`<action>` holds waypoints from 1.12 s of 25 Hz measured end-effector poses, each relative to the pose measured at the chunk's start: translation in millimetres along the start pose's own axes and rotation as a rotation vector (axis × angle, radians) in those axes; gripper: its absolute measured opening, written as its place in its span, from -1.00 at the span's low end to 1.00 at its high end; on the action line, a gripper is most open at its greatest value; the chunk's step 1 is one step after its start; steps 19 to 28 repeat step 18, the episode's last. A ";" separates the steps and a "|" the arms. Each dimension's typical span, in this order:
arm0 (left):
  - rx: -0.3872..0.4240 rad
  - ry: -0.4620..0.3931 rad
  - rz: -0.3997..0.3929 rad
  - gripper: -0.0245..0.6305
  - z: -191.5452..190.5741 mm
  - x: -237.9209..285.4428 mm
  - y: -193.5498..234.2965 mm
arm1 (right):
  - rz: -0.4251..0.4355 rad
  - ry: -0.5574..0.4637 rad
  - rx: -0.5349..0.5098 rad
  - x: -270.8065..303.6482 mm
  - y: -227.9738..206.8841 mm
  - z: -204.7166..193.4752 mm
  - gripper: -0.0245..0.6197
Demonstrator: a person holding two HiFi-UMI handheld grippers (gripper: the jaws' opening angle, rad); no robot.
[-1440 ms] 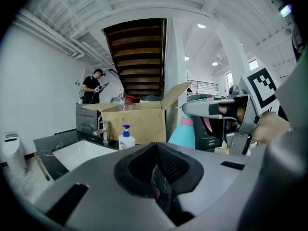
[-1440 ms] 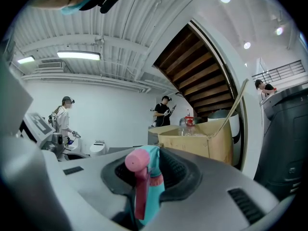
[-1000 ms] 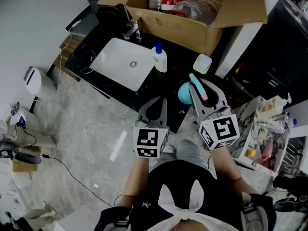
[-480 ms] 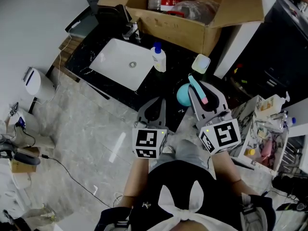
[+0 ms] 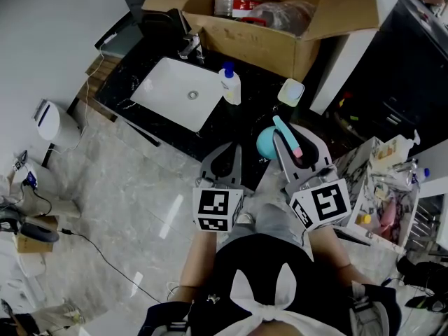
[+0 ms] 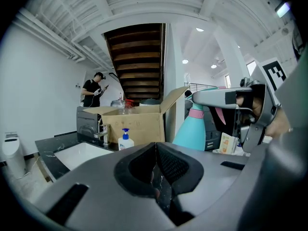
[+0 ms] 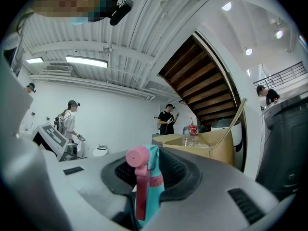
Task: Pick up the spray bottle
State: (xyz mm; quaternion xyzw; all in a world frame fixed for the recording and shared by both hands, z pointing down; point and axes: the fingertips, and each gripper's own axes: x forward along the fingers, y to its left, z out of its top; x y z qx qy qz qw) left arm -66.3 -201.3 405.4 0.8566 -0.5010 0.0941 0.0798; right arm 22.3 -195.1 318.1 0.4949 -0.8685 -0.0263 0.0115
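The teal spray bottle (image 5: pixel 268 140) with a pink trigger and collar is clamped by its neck in my right gripper (image 5: pixel 292 140), lifted off the black counter (image 5: pixel 241 121). In the right gripper view its head (image 7: pixel 146 177) stands between the jaws, pink nozzle toward the camera. In the left gripper view the bottle (image 6: pixel 192 129) hangs at the right under the right gripper. My left gripper (image 5: pixel 227 161) hovers at the counter's near edge, jaws together with nothing in them (image 6: pixel 155 172).
A white sink (image 5: pixel 176 90) with a tap sits in the counter. A white pump bottle (image 5: pixel 230 85) stands beside it, and a small pale container (image 5: pixel 290 92) further right. An open cardboard box (image 5: pixel 273 16) with bottles is at the back. A cluttered rack (image 5: pixel 392 194) stands right.
My right gripper has carried the spray bottle slightly up and away from the counter edge. The left gripper has stayed where it was.
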 end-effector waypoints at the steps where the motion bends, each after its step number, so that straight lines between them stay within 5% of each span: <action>1: 0.000 0.000 0.000 -0.84 -0.4 -1.1 -0.1 | 0.002 0.000 -0.001 -0.7 1.3 0.0 -0.64; 28: -0.011 -0.009 0.003 -0.84 -4.1 -19.2 2.4 | 0.012 0.005 -0.014 -8.5 20.7 2.3 -0.64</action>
